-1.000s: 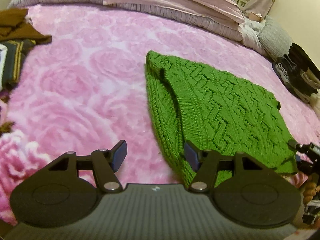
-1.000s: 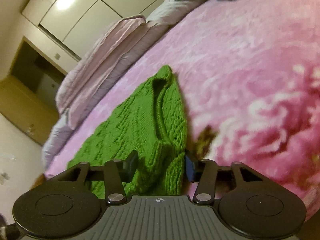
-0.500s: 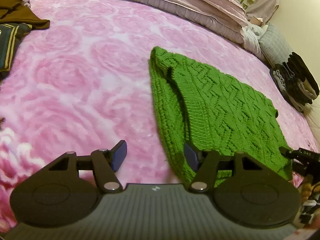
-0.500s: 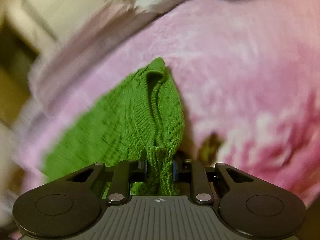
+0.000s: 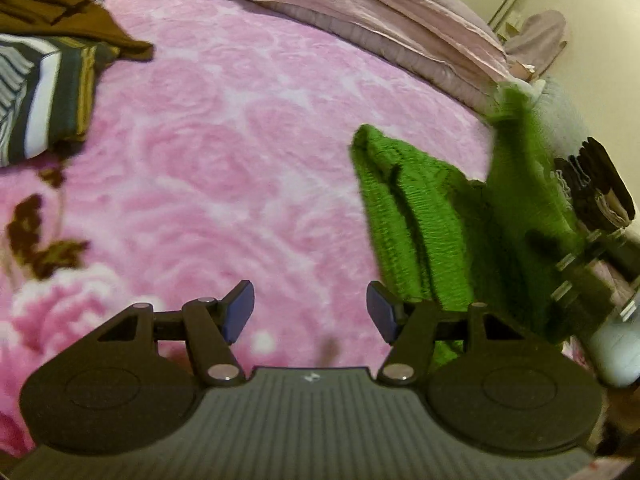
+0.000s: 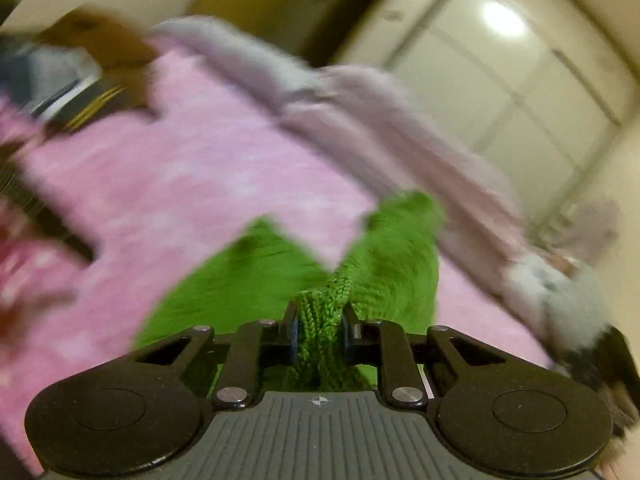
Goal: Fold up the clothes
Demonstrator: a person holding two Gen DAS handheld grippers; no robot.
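The green knit sweater [image 6: 324,332] lies on the pink rose-patterned bed [image 5: 208,152], one edge lifted off it — pinched between the pads of the right claw [image 6: 320,330]. The left claw [image 5: 310,312] hangs wide apart and empty over bare blanket just beside the sweater. Striped and brown clothes [image 5: 52,64] sit well apart; pale pillows [image 5: 360,4] line the bed's far edge.

The green knitted sweater [image 5: 416,224] lies on the pink bed [image 5: 224,152], over on the right side. It is thick, with a bumpy knit. One part is lifted up off the bed and stands high, blurry. The rest lies bunched in long folds. A bunch of it [image 6: 320,320] is pinched tight.
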